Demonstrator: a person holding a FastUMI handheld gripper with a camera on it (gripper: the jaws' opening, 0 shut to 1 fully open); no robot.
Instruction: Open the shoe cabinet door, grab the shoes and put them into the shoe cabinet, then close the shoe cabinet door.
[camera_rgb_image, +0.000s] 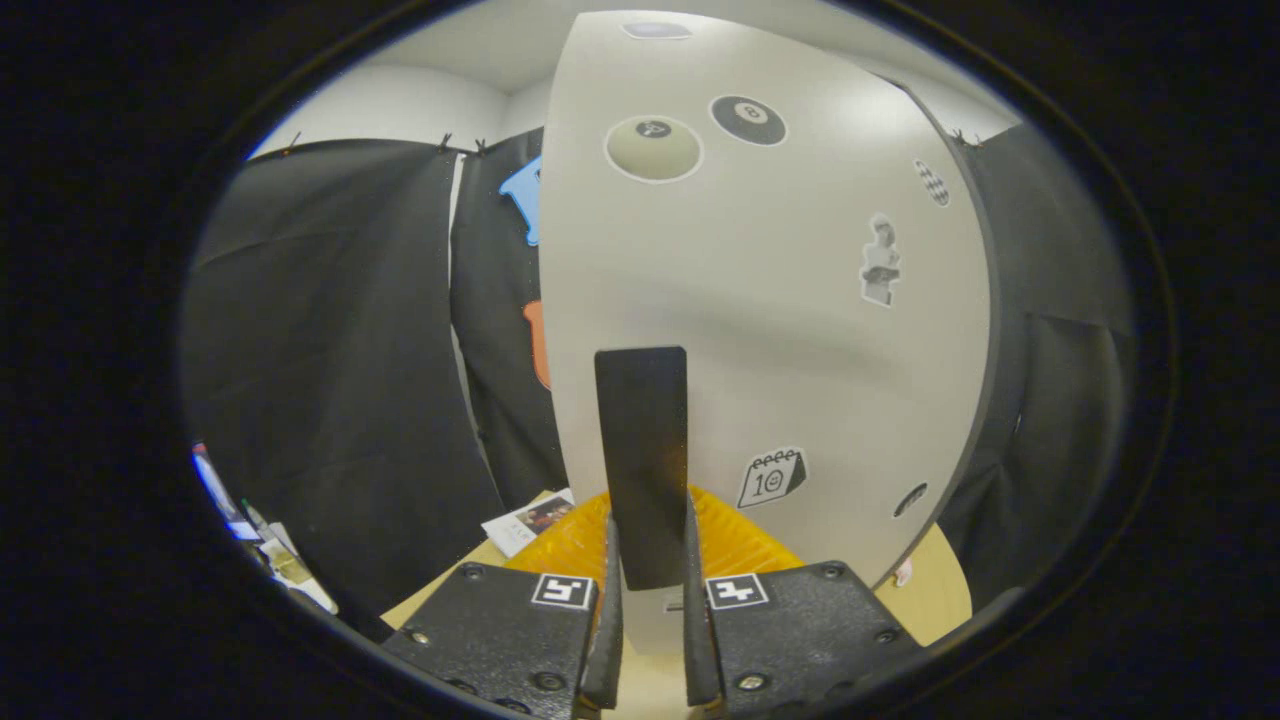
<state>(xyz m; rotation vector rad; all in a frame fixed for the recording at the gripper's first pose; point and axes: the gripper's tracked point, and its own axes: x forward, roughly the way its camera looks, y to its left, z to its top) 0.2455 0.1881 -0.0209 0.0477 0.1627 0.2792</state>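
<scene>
A white shoe cabinet door (770, 330) with stickers stands straight ahead and very close. A dark, flat upright handle (642, 450) juts from it. My gripper (648, 570) is shut on this handle, with one finger (607, 620) pressing its left side and the other its right. The door's left edge stands free against the black cloth behind it. Whether the door is ajar or flush with the cabinet cannot be told from here. No shoes are visible.
An orange ribbed mat (745, 545) lies on the light wooden floor (935, 595) at the door's foot. A printed leaflet (530, 520) lies left of the mat. Black cloth walls (340, 370) hang on both sides, and some small items (275, 560) sit by the left cloth.
</scene>
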